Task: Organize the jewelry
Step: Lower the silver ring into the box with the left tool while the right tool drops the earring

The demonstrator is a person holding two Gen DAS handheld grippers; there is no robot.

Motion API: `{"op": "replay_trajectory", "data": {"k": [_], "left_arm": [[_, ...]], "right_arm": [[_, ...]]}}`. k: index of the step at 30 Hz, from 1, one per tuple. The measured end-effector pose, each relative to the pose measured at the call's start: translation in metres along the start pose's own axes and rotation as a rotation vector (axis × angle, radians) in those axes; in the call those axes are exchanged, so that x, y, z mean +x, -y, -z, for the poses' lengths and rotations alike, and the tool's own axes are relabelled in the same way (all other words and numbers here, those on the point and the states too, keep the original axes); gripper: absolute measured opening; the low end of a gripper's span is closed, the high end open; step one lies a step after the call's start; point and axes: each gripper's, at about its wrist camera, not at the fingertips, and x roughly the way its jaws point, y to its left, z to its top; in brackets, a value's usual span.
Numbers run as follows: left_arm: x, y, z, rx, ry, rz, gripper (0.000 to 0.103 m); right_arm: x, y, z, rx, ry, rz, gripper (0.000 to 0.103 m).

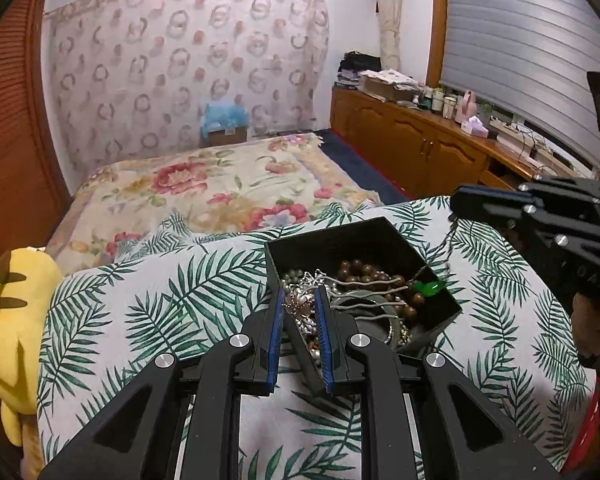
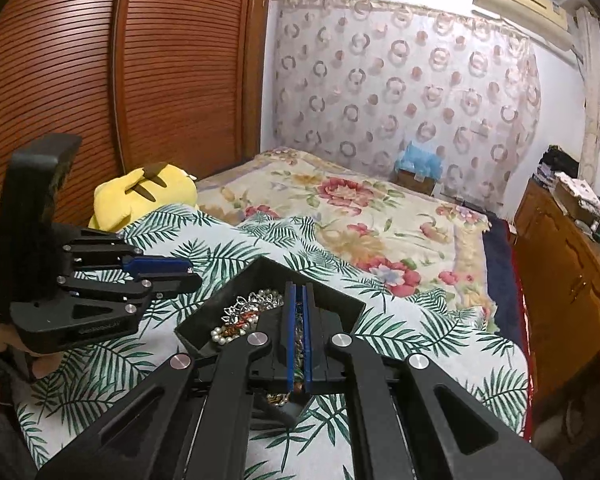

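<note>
1. A black box [image 1: 364,240] full of jewelry is sitting on a bed cover with green leaves [image 1: 172,292], right under both sets of jaws.
2. The left gripper [image 1: 300,300] is holding its jaws partly open over the near corner of the box. A silver flower brooch [image 1: 299,301] is sitting between them. I cannot tell if they are squeezing it.
3. The right gripper [image 2: 299,292] is holding its jaws almost shut, pointing down into the box. Something thin and colorful is showing in the gap, but I cannot tell if it is being pinched.
4. A brown bead string [image 1: 364,270] and a green stone [image 1: 428,289] are lying just past the left jaws.
5. I think everything is being kept in one box so nothing is getting lost in the soft bedding.
6. A yellow plush toy [image 2: 144,192] is lying far off to the left.
</note>
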Motion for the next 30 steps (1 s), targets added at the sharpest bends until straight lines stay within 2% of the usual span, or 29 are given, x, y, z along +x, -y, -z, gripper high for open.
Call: {"op": "replay_trajectory", "data": {"k": [7,11,30], "left_arm": [[0.011,-0.005,-0.005,-0.003,-0.013,-0.004,0.015],[0.017,-0.004,-0.009,-0.005,-0.018,-0.001,0.015],[0.061,0.004,-0.035,0.008,-0.058,0.039,0.015]], "right_arm": [[0.019,0.006,0.002,0.027,-0.020,-0.013,0.005],[0.023,0.010,0.004,0.046,-0.025,-0.005,0.011],[0.018,0.029,0.026,0.106,-0.035,0.030,0.011]]}}
